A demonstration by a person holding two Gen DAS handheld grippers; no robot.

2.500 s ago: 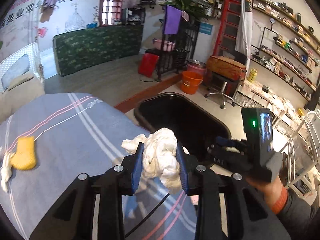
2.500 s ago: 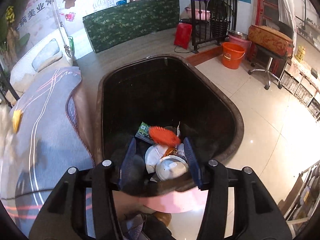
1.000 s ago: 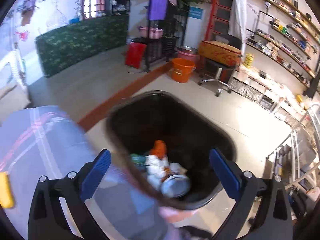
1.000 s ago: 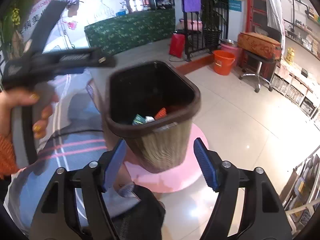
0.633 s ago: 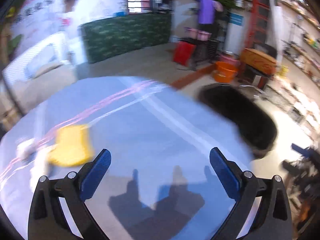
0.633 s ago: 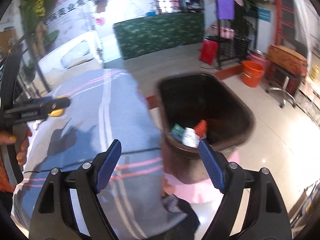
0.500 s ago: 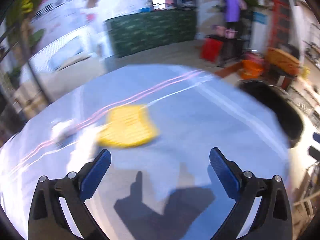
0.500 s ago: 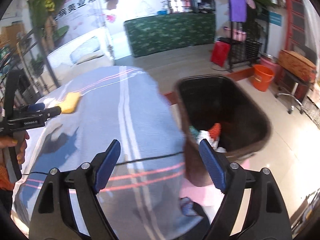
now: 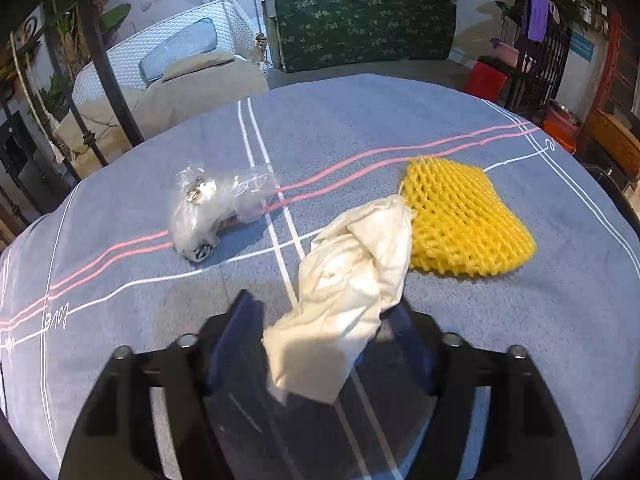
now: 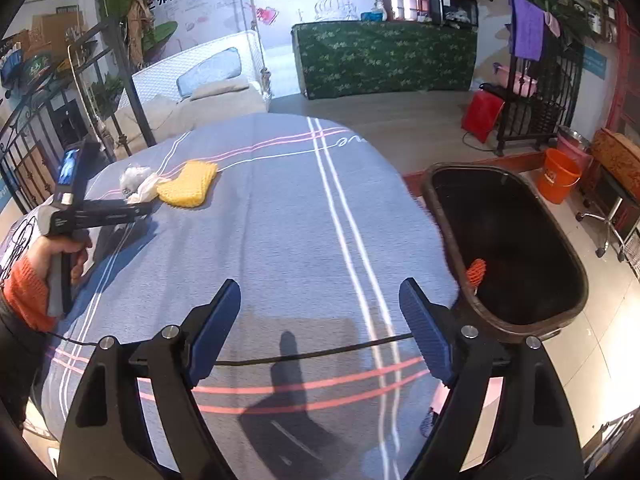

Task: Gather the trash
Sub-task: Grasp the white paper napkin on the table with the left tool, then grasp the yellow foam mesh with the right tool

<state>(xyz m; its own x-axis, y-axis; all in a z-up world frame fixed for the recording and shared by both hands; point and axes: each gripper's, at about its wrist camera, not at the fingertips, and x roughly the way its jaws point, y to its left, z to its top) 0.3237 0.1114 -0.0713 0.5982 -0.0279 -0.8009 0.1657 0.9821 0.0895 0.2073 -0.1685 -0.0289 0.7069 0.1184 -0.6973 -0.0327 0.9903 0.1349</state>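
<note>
A crumpled white paper tissue (image 9: 352, 272) lies on the blue-grey tablecloth (image 9: 400, 120), its near end between the fingers of my left gripper (image 9: 320, 328), which stands open around it. A yellow foam fruit net (image 9: 464, 216) touches the tissue's far right. A clear crumpled plastic bag (image 9: 216, 208) lies to the left. In the right wrist view the same three pieces (image 10: 176, 186) lie at the far left, with the left gripper (image 10: 136, 210) beside them. My right gripper (image 10: 320, 328) is open and empty over the near table. The dark trash bin (image 10: 508, 248) stands at the table's right edge.
An orange foam net (image 10: 476, 270) shows inside the bin. A black cable (image 10: 304, 354) crosses the near tablecloth. Beyond the table are a white wicker sofa (image 10: 208, 76), a green-covered counter (image 10: 384, 60), a black metal rack (image 10: 536, 92) and an orange bucket (image 10: 558, 174).
The left gripper dropped its earlier tissue into the bin, opened wide, swung left across the table and closed in around another tissue. The right gripper pulled back from the bin to the table.
</note>
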